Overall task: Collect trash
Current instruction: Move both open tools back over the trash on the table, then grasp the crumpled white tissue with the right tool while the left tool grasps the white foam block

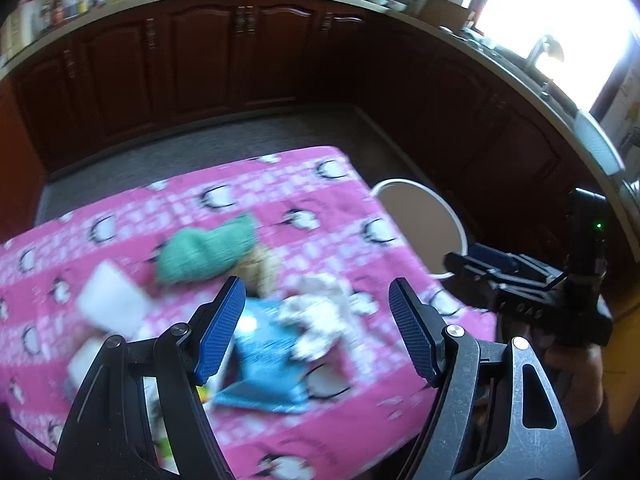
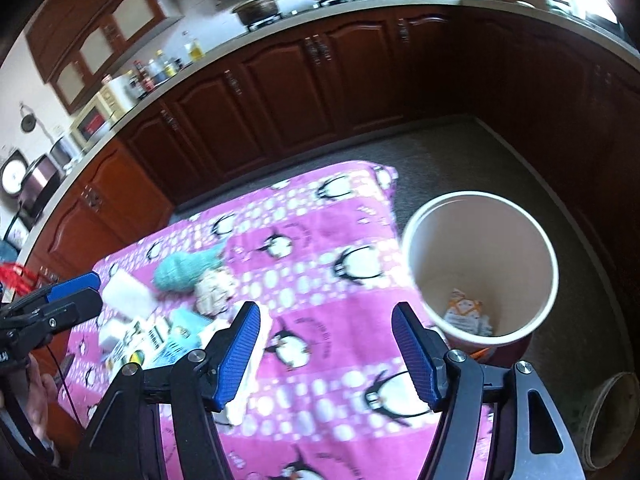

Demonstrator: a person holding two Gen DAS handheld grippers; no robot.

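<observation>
Left wrist view: the left gripper [image 1: 316, 330] gapes wide, holding nothing. Between and just beyond its fingers lie one blue wrapper [image 1: 268, 364] and one crumpled white tissue [image 1: 316, 320]; farther ahead, one green cloth [image 1: 206, 254].

Right wrist view: the right gripper [image 2: 326, 354] is wide open, empty. Ahead to its right stands one bin [image 2: 480, 264], one wrapper piece [image 2: 466, 312] inside.
</observation>
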